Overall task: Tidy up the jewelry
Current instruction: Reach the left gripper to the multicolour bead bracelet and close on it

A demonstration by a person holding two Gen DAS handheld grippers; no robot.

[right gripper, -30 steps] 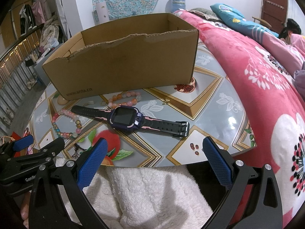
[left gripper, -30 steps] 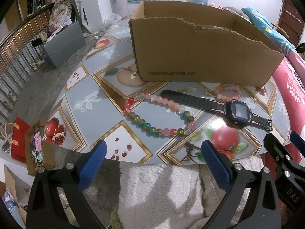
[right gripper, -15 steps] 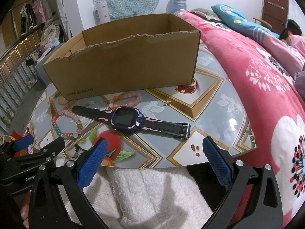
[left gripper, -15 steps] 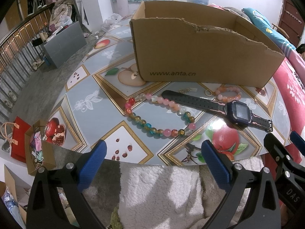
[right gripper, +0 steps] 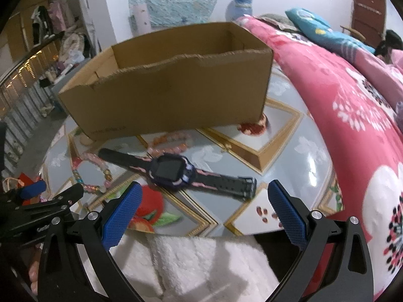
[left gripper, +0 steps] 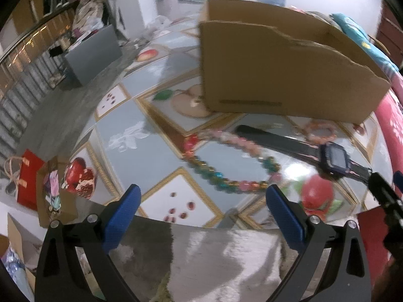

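A multicoloured bead necklace (left gripper: 226, 161) lies in a loop on the fruit-patterned table (left gripper: 131, 136); it also shows in the right wrist view (right gripper: 90, 173). A black and purple smartwatch (right gripper: 173, 171) lies flat in front of an open cardboard box (right gripper: 171, 100); the watch (left gripper: 332, 156) and the box (left gripper: 284, 73) also show in the left wrist view. A small pink bead bracelet (left gripper: 320, 130) sits by the box, also in the right wrist view (right gripper: 168, 143). My left gripper (left gripper: 201, 209) is open at the table's near edge, just short of the necklace. My right gripper (right gripper: 201, 206) is open, just short of the watch.
A bed with a pink flowered quilt (right gripper: 352, 115) borders the table on the right. White fluffy fabric (right gripper: 196, 261) lies below the table's near edge. A grey box (left gripper: 93, 52) stands on the floor at the left, near a railing and a red bag (left gripper: 27, 176).
Both grippers have moved forward toward the table, so the necklace and the watch sit closer to the fingertips. Both stay open. The items have not moved.
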